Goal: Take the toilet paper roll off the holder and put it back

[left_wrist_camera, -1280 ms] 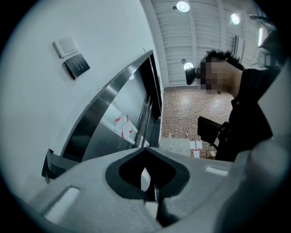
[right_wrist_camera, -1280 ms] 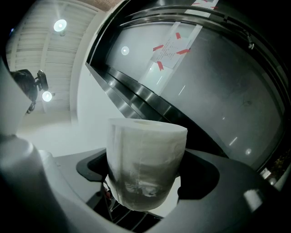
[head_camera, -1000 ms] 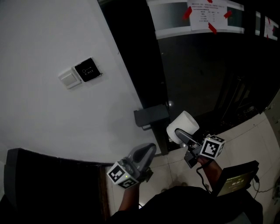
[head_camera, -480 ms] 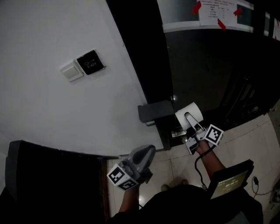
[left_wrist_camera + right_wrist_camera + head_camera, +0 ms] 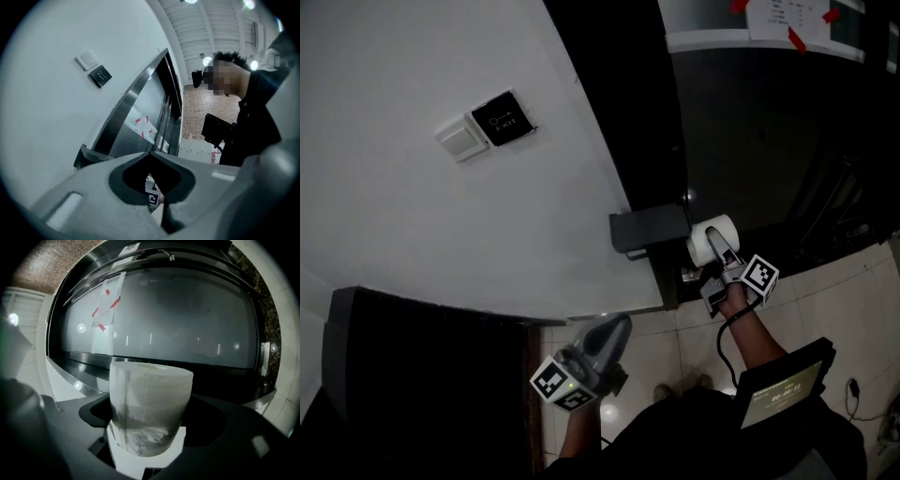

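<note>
Two grippers are showing in the head view, and only one is working. The right gripper (image 5: 717, 246) is clamping the roll (image 5: 151, 399) across its round side, with the jaws standing wide because the roll is wide. The roll is sitting right of centre in the frame, just beside the dark holder (image 5: 649, 228) on the wall; whether it is touching the holder I cannot tell. The left gripper (image 5: 619, 324), lower and left of centre, is hanging with its jaws closed together on nothing. I am judging the roll to be light and soft: the paper layers are probably giving way under hard pressure, and the outer sheet may be slipping or tearing. So the hold should be staying on the middle of the side, gentle but firm, leaving the core ends free for the holder.
</note>
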Available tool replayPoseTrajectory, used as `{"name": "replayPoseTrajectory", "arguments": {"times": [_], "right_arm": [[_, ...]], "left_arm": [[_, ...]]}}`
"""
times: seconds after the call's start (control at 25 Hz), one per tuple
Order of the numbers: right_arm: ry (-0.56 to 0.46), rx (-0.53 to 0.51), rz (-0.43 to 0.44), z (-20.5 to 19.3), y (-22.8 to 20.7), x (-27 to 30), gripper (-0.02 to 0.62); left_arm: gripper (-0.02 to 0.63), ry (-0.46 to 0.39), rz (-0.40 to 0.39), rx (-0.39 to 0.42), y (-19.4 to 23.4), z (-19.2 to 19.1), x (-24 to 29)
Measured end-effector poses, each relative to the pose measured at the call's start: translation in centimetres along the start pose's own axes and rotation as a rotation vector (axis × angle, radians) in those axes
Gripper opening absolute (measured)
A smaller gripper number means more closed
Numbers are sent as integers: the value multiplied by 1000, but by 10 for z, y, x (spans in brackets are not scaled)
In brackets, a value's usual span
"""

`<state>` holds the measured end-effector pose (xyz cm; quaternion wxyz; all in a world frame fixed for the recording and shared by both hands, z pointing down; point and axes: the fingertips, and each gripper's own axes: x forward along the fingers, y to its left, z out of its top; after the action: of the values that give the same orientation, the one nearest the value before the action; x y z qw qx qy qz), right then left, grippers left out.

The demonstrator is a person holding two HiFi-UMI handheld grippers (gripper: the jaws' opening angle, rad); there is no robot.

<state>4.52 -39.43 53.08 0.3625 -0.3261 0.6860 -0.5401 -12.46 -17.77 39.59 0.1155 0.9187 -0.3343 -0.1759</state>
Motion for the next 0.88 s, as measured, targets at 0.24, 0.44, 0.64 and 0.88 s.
{"name": "replayPoseTrajectory", "arguments": {"times": [0.24, 0.44, 0.64, 0.88], "right_arm": [[-24, 42, -17, -1, -8, 11, 451], [1, 40, -21, -11, -8, 18, 451], [30, 46, -24, -25, -12, 21, 451], [64, 51, -40, -43, -14, 23, 451]], "left_arm": [[0, 3, 25, 5, 2, 1, -9], [0, -3, 46, 9, 1, 2, -16], [0, -5, 61, 12, 3, 4, -23], [0, -7, 64, 15, 3, 5, -26]]}}
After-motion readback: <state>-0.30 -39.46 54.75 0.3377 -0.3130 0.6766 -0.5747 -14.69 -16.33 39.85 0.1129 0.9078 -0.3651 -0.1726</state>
